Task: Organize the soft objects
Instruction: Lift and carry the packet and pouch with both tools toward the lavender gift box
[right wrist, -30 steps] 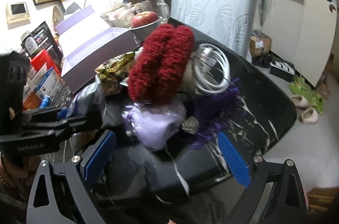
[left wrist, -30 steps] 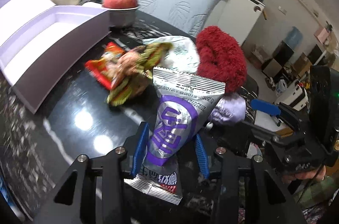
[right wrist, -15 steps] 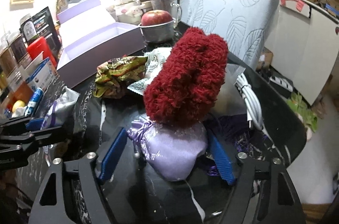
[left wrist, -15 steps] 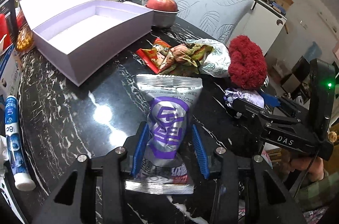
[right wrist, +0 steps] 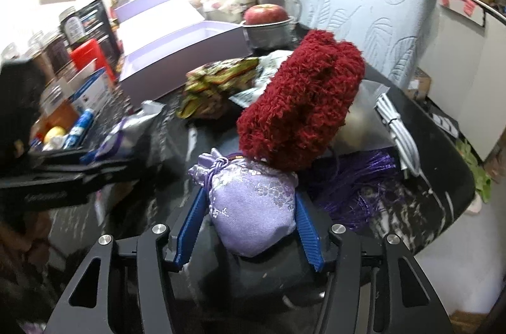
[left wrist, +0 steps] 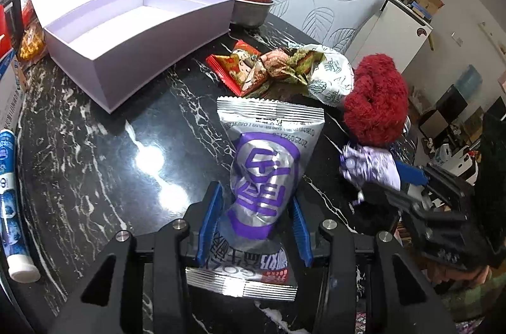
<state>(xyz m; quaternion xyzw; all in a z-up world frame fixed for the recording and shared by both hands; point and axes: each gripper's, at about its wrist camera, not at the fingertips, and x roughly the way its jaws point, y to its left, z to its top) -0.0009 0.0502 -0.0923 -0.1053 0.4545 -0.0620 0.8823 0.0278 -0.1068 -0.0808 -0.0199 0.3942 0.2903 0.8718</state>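
Note:
My left gripper (left wrist: 256,201) is shut on a silver and purple snack packet (left wrist: 265,172) and holds it above the black marble table (left wrist: 95,144). My right gripper (right wrist: 249,198) is shut on a lilac satin pouch (right wrist: 253,207), which also shows in the left wrist view (left wrist: 370,166). A fuzzy red soft object (right wrist: 300,109) lies just beyond the pouch and touches it. An open lilac box (left wrist: 136,17) stands at the far left of the table. A green patterned cloth bundle (left wrist: 284,62) and a red packet (left wrist: 237,71) lie between the box and the red object.
An apple in a metal bowl (left wrist: 249,2) stands behind the box. A toothpaste tube (left wrist: 9,201) lies at the left edge. A white cable (right wrist: 395,125) and purple tassel threads (right wrist: 363,185) lie right of the pouch. A leaf-patterned chair back (left wrist: 316,2) stands behind the table.
My right gripper has closed on the lilac pouch, from open a second ago. My left gripper, still holding the snack packet, has drawn back and turned so the box is in fuller view.

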